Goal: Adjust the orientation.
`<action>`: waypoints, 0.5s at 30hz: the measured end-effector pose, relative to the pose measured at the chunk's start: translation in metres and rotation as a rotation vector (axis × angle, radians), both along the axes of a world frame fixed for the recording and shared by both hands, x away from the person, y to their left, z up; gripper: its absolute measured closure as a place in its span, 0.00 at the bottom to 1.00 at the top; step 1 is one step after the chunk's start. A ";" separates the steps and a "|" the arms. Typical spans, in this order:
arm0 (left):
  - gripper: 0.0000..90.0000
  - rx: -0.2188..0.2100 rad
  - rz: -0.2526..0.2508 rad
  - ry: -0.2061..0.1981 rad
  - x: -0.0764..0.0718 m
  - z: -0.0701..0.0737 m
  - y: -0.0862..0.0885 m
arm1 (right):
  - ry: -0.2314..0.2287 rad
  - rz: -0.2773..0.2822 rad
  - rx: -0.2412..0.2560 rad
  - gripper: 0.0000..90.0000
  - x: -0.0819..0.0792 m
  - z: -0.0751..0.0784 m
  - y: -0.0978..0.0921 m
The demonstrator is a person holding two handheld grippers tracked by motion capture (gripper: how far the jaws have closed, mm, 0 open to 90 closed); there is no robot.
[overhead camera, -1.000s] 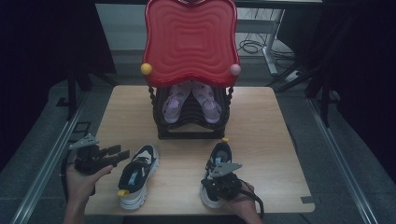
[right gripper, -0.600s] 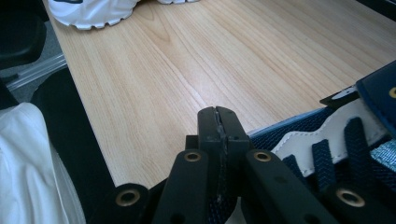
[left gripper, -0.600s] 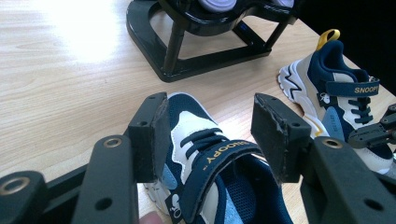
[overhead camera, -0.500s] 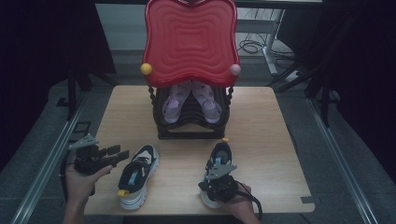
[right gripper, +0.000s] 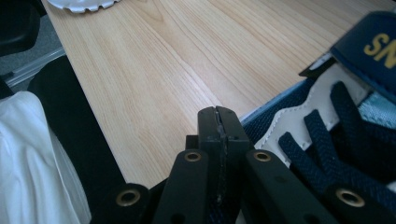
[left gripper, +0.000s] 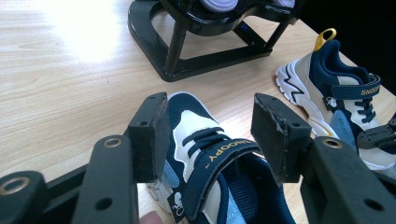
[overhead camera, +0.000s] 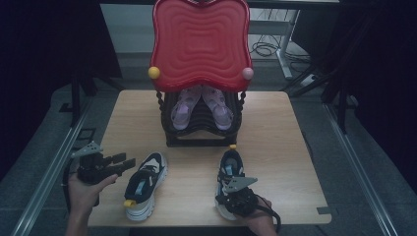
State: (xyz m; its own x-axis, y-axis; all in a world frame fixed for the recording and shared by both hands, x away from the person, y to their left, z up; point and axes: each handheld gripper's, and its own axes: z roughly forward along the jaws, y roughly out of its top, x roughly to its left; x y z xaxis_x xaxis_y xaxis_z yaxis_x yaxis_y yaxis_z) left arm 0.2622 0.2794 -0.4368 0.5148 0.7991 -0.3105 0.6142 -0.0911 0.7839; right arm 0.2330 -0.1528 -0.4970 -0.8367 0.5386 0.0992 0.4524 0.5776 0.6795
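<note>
2 small navy-and-cream Snoopy sneakers lay on the wooden table (overhead camera: pixel 285 147), in front of a black shoe rack (overhead camera: pixel 202 129) that already carried a pair of lilac sandals (overhead camera: pixel 201 105) under a red wavy panel (overhead camera: pixel 200 44). The left sneaker (overhead camera: pixel 142 184) sat near the table's front-left part, toe pointing toward the rack and yellow heel loop nearest the person. The left gripper (left gripper: pixel 208 123) hovered just above its tongue with the jaws spread wide, 1 on each side of the strap, touching nothing.

The right sneaker (overhead camera: pixel 230 182) lay near the front edge, heel loop toward the rack. The right gripper (right gripper: pixel 218 122) sat low against its toe end, its jaws pressed flat together beside the lacing, with nothing visibly caught between them.

Each shoe looked light, with a soft mesh upper that would give under the pads and a firmer rubber sole. The padded collar or heel counter seemed the surest place to pinch; the laces or strap would likely let the shoe swing and tilt.
</note>
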 end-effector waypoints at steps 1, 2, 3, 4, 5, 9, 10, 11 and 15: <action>0.52 0.000 0.000 0.001 0.000 0.000 0.000 | 0.001 -0.004 -0.003 1.00 -0.001 0.000 -0.002; 0.52 0.000 0.000 0.001 0.000 0.000 0.000 | 0.002 -0.006 -0.001 1.00 -0.001 0.000 -0.004; 0.52 0.000 0.000 0.001 0.000 0.000 0.000 | 0.003 -0.008 -0.001 1.00 -0.002 0.000 -0.006; 0.52 0.000 0.000 0.000 0.000 0.000 0.000 | 0.003 -0.011 -0.001 1.00 -0.003 0.000 -0.007; 0.52 0.001 -0.001 0.000 0.000 0.000 0.000 | 0.003 -0.014 0.000 1.00 -0.004 0.000 -0.010; 0.52 0.002 -0.003 0.001 0.000 0.000 -0.001 | 0.006 -0.026 0.000 1.00 -0.006 0.000 -0.018; 0.52 0.001 -0.003 0.002 0.000 0.000 -0.001 | 0.008 -0.030 0.000 1.00 -0.007 0.000 -0.019; 0.52 0.001 -0.003 0.002 0.000 -0.001 -0.001 | 0.007 -0.035 0.001 1.00 -0.008 0.000 -0.021; 0.52 0.002 -0.002 0.004 0.001 -0.001 -0.001 | 0.014 -0.048 0.006 1.00 -0.010 0.000 -0.030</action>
State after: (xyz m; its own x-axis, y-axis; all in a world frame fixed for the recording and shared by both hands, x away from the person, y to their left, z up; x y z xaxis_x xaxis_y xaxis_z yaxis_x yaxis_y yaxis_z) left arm 0.2630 0.2788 -0.4379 0.5155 0.7986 -0.3107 0.6171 -0.0945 0.7812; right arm 0.2232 -0.1832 -0.4966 -0.8082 0.5777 0.1139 0.4891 0.5509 0.6762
